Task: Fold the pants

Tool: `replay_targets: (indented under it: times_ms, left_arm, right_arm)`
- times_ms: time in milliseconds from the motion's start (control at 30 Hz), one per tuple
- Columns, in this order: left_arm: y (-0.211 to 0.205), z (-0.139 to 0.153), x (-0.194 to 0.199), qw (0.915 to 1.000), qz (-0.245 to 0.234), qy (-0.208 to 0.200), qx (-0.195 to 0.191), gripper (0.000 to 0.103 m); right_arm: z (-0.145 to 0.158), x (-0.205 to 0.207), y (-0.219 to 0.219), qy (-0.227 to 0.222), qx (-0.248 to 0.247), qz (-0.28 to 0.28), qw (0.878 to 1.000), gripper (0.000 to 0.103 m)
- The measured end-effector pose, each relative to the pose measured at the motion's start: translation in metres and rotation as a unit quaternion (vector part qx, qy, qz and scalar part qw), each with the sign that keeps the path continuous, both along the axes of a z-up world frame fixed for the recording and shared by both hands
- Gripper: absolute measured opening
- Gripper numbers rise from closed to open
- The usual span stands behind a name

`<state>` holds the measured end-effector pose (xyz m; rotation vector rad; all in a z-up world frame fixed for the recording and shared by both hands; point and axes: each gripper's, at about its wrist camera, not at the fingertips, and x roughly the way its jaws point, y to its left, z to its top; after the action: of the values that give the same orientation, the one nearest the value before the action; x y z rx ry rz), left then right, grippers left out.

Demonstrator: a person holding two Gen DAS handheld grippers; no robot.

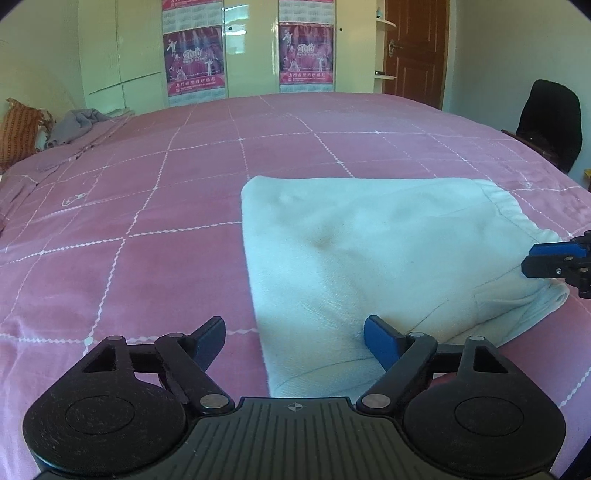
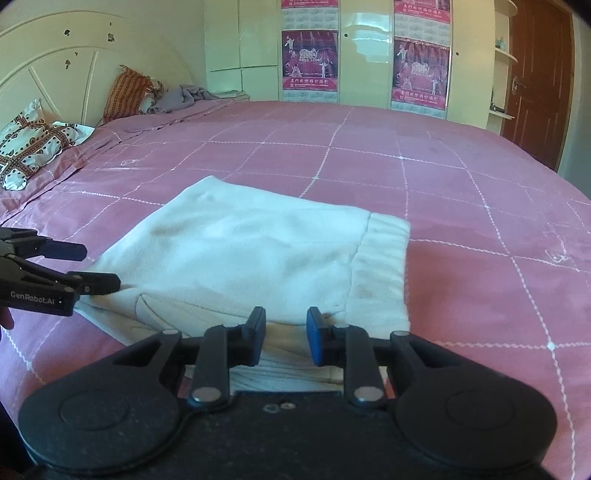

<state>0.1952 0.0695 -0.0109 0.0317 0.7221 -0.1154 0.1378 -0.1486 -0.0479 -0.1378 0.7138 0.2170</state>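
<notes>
On the pink bed (image 1: 147, 221), both grippers' fingers stand apart and empty, the left gripper (image 1: 295, 339) straddling the near left edge of the folded pants (image 1: 369, 251), the right gripper (image 2: 286, 332) at their near hem, seemingly poised to pinch for another fold.

We see bright, soft daylight with glare on the glossy wardrobe doors (image 2: 369, 33); fisheye bending curves the bed (image 1: 147, 221), and corners go dark.
</notes>
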Motion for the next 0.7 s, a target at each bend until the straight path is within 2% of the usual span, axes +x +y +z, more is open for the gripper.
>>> replay_targets:
  times_ms: [233,400,467,567,633,700]
  left_arm:
    - [0.006,0.000,0.000,1.0000,0.001,-0.002,0.003,0.083]
    - [0.010,0.015,0.010,0.9992,0.019,-0.034,-0.008,0.083]
    - [0.007,0.015,0.029,0.9995,0.020,-0.024,-0.009,0.083]
    - [0.001,0.004,0.058,0.9997,0.022,0.004,-0.010,0.083]
    - [0.001,-0.008,0.068,0.9996,0.019,0.017,-0.014,0.083]
    - [0.010,-0.012,0.070,0.9990,0.021,0.020,-0.033,0.083]
  right_arm:
    - [0.002,0.001,-0.004,0.007,0.002,0.008,1.000,0.022]
    - [0.013,-0.002,-0.007,-0.010,0.007,0.006,1.000,0.025]
    - [0.019,0.004,-0.006,-0.028,0.004,-0.003,1.000,0.028]
    - [0.019,0.029,-0.002,-0.022,0.009,-0.011,1.000,0.028]
    - [0.011,0.046,0.005,-0.003,0.000,-0.003,1.000,0.026]
    - [-0.003,0.058,0.009,0.026,-0.027,0.006,0.999,0.023]
